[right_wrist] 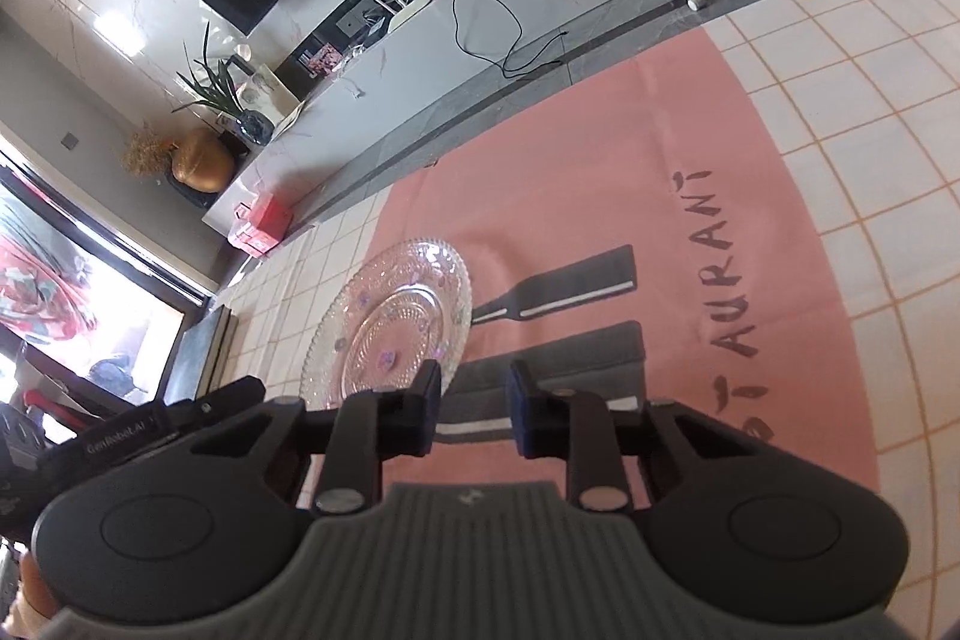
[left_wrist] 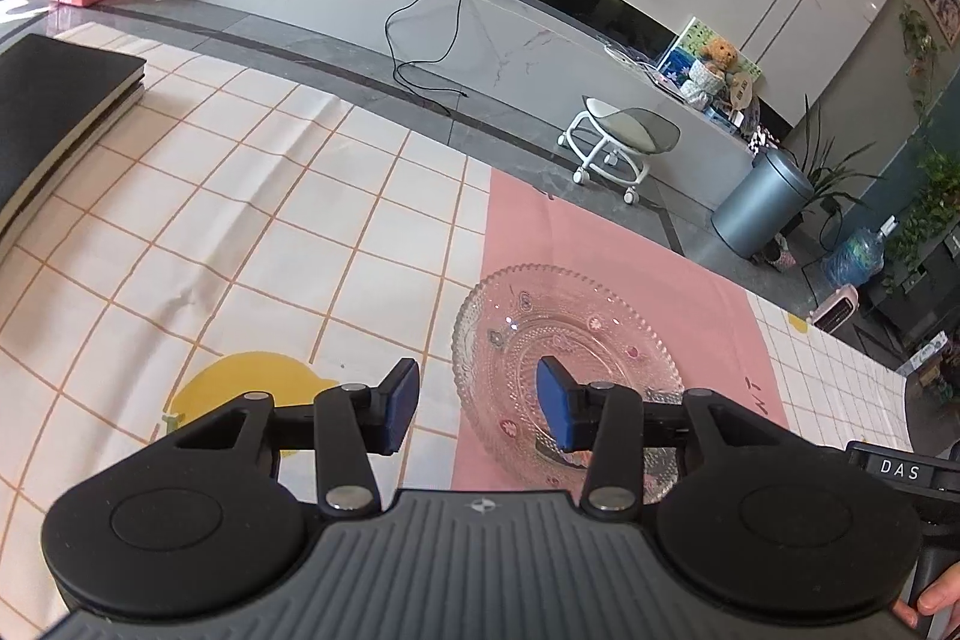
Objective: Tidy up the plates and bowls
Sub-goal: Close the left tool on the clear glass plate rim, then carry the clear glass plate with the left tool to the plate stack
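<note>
Glass plate sits between both tongs, nearer my left.

The glass plate (left_wrist: 567, 370) lies flat on the pink mat (left_wrist: 600, 232) of the bench (left_wrist: 240, 196), round, so no long axis to line up. My left tongs (left_wrist: 477, 409) are spread wide and empty; their right pad (left_wrist: 555, 409) hovers over the plate's middle while the left pad sits off its near-left rim. My right tongs (right_wrist: 471, 409) are also spread, narrower, holding nothing, with the plate ahead and to their left, rim just by the left pad. I judge the left the better placed to straddle the rim. No bowls in view.
</note>
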`<state>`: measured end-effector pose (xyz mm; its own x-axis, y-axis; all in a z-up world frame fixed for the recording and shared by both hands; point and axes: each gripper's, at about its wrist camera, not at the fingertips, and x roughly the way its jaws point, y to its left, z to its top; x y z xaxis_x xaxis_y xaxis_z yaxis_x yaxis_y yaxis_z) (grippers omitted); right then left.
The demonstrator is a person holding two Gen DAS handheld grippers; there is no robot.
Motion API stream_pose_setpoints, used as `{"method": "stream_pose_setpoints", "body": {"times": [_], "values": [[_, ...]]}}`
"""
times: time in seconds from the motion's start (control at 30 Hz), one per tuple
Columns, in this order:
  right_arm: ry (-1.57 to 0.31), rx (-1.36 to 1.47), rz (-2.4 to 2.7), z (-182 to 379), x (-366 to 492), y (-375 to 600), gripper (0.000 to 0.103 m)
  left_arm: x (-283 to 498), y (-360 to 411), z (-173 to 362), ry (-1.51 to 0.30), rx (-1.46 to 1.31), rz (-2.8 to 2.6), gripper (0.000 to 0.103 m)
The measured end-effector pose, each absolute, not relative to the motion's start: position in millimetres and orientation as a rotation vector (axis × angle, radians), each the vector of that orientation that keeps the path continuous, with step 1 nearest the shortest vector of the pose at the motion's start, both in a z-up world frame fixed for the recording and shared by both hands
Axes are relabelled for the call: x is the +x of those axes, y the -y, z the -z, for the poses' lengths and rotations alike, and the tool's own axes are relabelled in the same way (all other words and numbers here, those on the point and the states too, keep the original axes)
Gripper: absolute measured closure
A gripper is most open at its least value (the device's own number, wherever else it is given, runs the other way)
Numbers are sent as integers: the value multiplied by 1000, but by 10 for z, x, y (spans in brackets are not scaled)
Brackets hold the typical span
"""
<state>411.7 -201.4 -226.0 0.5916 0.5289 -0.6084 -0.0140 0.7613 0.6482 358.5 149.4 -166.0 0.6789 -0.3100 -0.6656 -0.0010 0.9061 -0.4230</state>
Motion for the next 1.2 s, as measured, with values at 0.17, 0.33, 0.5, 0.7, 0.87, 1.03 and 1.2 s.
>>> {"method": "stream_pose_setpoints", "body": {"times": [0.17,0.33,0.5,0.7,0.87,1.03,1.2], "values": [[-901,679,-354,2402,4325,1970,88,3669,-1562,1815,-802,-499,176,60],[-922,719,-362,2526,4450,1956,86,3711,-1577,1912,-803,-516,184,66],[-913,732,-383,2573,4527,1906,86,3744,-1579,1965,-791,-530,190,71],[-909,752,-390,2611,4571,1867,90,3796,-1560,2004,-807,-561,189,92],[-913,730,-377,2608,4568,1844,100,3777,-1540,1978,-811,-547,182,93],[-927,736,-375,2566,4516,1886,99,3682,-1524,1928,-813,-547,184,94],[-925,751,-375,2475,4382,1960,100,3545,-1432,1792,-806,-533,185,94]]}}
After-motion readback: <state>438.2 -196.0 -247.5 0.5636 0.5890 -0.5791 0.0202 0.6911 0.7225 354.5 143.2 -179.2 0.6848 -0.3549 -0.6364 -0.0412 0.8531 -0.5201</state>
